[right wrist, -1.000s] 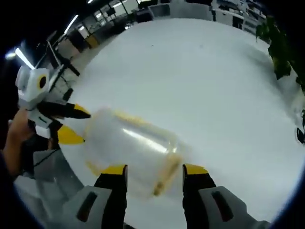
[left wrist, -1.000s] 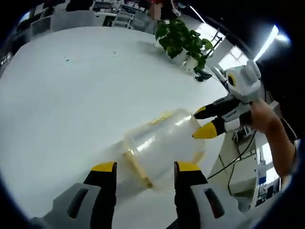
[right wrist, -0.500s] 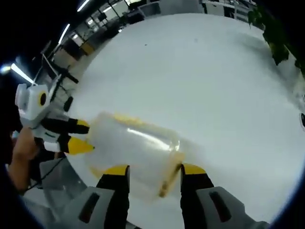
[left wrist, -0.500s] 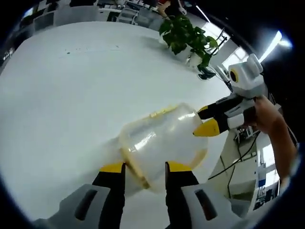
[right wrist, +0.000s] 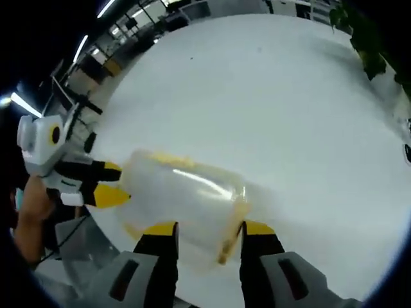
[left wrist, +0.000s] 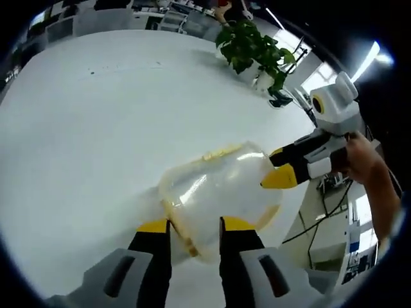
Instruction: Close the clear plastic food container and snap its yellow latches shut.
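Lying on its side near the edge of the white tabletop (left wrist: pixel 77 128), the clear plastic container (left wrist: pixel 218 192) is held between two tongs, the left tongs (left wrist: pixel 190 226) narrowed on its yellow-latched end and the right tongs (right wrist: pixel 209 228) pinching the opposite end, a potted plant (left wrist: pixel 253 48) standing beyond.

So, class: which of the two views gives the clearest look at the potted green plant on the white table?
The left gripper view: the potted plant stands whole at the table's far edge, leaves and pale pot both sharp. In the right gripper view only some dark leaves cut in at the upper right edge, with no pot visible.
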The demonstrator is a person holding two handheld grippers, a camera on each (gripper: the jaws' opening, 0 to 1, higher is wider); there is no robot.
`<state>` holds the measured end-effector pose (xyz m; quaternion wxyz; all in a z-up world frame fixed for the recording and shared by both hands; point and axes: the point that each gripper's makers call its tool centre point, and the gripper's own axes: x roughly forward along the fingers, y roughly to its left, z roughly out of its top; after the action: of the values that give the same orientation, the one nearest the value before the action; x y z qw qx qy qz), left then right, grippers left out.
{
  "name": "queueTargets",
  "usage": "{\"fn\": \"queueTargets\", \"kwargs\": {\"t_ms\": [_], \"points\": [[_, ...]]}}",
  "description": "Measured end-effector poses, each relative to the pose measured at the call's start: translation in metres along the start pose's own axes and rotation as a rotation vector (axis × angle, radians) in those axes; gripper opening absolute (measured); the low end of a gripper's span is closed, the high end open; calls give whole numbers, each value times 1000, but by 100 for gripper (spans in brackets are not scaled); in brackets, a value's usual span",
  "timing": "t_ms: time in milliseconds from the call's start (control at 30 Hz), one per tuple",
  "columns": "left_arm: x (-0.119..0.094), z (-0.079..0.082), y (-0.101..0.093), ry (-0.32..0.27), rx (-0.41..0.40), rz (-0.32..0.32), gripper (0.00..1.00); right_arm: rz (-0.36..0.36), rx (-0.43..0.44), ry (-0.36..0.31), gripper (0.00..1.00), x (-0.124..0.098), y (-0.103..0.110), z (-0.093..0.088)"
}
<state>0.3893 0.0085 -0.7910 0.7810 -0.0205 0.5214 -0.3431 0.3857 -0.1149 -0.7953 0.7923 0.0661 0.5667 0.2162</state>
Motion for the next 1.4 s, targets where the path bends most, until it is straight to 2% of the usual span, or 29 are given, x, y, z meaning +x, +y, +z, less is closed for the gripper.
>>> {"fn": "queueTargets", "kwargs": {"t_ms": [67, 100, 200, 433, 633, 867, 900, 1033, 1200, 1400], "points": [[0, 0, -1, -1, 2, -5, 26, 0, 7, -4, 36, 0, 2, -4], [1, 2, -1, 17, -17, -22, 26, -2, 9, -5, 36, -1, 3, -5], [4, 8, 6, 21, -9, -15, 27, -10, 3, -6, 36, -3, 6, -11], [2, 5, 4, -22, 17, 12, 27, -6, 1, -17, 37, -5, 6, -18], [1, 5, 4, -37, 17, 2, 28, -6, -23, -12, 38, -7, 7, -18], [2, 7, 7, -38, 26, 1, 28, -13, -41, -17, 39, -5, -1, -12], [2, 7, 7, -35, 33, -1, 28, -10, -67, -24, 39, -5, -1, -11], [3, 7, 9, -31, 25, -3, 28, -10, -61, -15, 39, -4, -2, -8], [3, 7, 11, -35, 3, -14, 29, -30, -122, -4, 41, -3, -3, -2], [4, 8, 12, -50, -4, -47, 32, -16, -188, -21, 43, -1, -4, 2]]}}
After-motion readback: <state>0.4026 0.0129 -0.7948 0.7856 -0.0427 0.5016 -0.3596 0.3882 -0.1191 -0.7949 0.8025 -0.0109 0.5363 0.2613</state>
